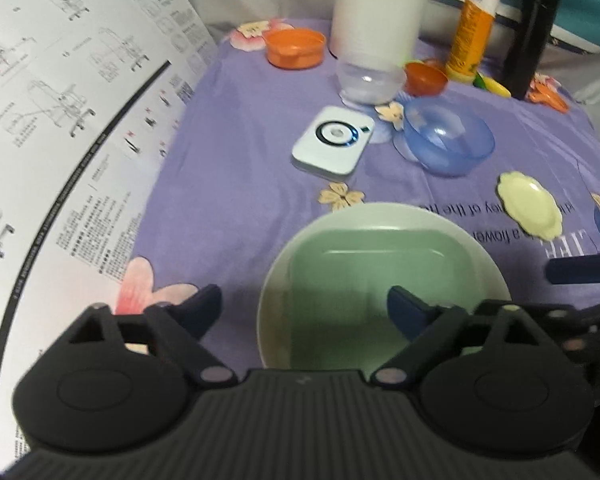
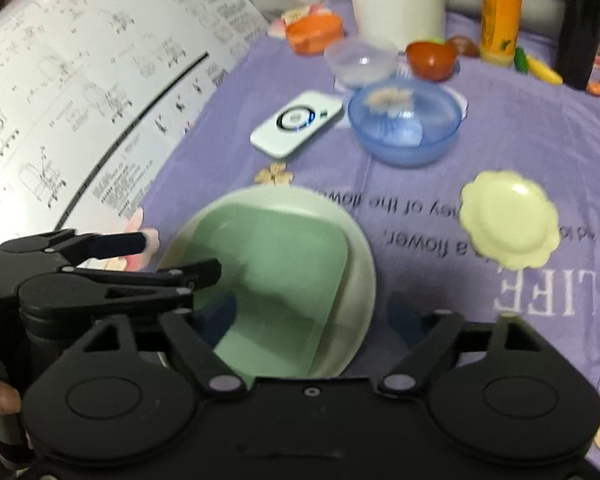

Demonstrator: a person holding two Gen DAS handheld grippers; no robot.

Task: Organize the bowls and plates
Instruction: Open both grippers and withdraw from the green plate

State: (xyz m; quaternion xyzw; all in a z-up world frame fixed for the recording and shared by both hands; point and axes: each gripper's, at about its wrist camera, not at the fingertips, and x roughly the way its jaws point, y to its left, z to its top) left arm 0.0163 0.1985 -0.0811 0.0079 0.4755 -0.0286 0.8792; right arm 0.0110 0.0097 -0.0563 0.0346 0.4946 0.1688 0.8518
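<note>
A square green plate (image 1: 380,276) (image 2: 284,264) lies inside a round white plate (image 1: 384,214) (image 2: 360,276) on the purple cloth. My left gripper (image 1: 304,308) (image 2: 180,254) is open astride the white plate's left rim, one finger on the cloth and the other over the green plate. My right gripper (image 2: 314,312) is open astride the right rim, its pads off the plates. A blue bowl (image 1: 448,140) (image 2: 406,120), a clear bowl (image 1: 370,80) (image 2: 360,60), an orange bowl (image 1: 296,48) (image 2: 314,32) and a yellow scalloped dish (image 1: 530,206) (image 2: 510,220) stand farther off.
A white flat device (image 1: 332,142) (image 2: 296,122) lies beyond the plates. A tall white container (image 1: 380,8), an orange bottle (image 1: 474,28), a small red bowl (image 1: 426,78) and a black post (image 1: 530,40) stand at the back. A printed instruction sheet (image 1: 60,120) rises along the left.
</note>
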